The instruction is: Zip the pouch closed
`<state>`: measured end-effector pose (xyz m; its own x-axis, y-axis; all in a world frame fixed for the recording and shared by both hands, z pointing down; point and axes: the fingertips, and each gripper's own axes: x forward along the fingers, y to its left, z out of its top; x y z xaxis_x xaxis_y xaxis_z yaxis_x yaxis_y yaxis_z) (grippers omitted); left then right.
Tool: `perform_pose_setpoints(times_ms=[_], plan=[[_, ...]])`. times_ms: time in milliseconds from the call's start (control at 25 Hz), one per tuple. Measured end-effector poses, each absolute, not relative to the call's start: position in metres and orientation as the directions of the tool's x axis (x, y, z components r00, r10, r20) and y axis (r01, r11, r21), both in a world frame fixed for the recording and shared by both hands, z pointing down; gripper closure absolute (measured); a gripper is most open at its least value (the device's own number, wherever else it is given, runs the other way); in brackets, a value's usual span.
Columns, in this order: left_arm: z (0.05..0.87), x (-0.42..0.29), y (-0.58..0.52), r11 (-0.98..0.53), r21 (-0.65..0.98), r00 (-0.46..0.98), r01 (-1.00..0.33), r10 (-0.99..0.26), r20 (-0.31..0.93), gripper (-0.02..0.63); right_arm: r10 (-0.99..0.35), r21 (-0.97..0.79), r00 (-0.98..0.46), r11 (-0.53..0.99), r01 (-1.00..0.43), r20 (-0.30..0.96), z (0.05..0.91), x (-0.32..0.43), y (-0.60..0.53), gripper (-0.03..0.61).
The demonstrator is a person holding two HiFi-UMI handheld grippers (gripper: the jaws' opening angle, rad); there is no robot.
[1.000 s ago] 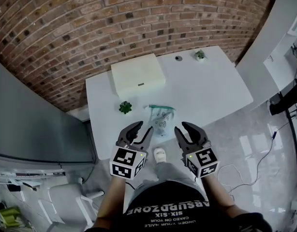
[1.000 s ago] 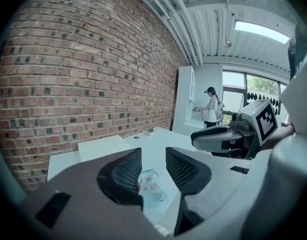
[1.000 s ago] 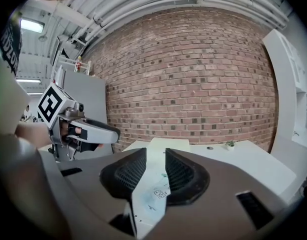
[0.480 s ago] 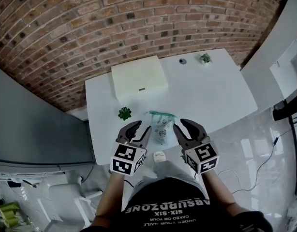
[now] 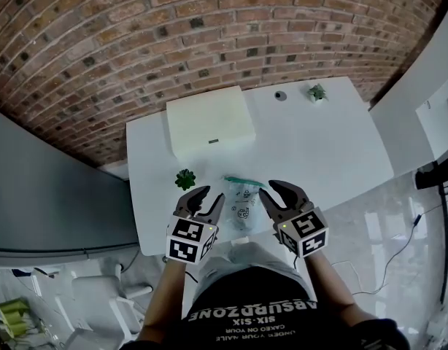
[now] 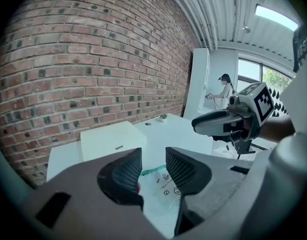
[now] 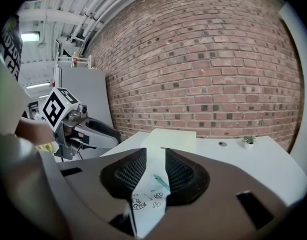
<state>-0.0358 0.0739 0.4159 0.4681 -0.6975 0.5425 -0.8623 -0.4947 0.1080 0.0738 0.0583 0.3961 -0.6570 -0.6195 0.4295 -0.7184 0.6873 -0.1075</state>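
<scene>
The jaws of the left gripper [image 5: 208,200] and right gripper [image 5: 276,194] are held apart and empty. Both are now brought closer beside the pouch [image 5: 244,201], so grasping is probably next.

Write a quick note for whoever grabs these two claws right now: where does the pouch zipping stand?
Left claw: open, empty.
Right claw: open, empty.
Both hang beside the translucent white pouch with small printed drawings, one on each side. It lies flat near the front edge of the white table, with its teal zip at the far end.
Done: nothing gripped yet.
To do: probably steady the pouch with one claw and pull the zip shut with the other.
</scene>
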Motion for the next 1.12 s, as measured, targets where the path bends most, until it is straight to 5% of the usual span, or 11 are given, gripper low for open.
perform_pose_setpoints(times_ms=[1120], plan=[[0.535, -0.035, 0.019, -0.454, 0.213, 0.452, -0.865, -0.524, 0.722, 0.482, -0.373, -0.088, -0.693, 0.842, -0.532, 0.617, 0.501, 0.024, -0.025, 0.482]])
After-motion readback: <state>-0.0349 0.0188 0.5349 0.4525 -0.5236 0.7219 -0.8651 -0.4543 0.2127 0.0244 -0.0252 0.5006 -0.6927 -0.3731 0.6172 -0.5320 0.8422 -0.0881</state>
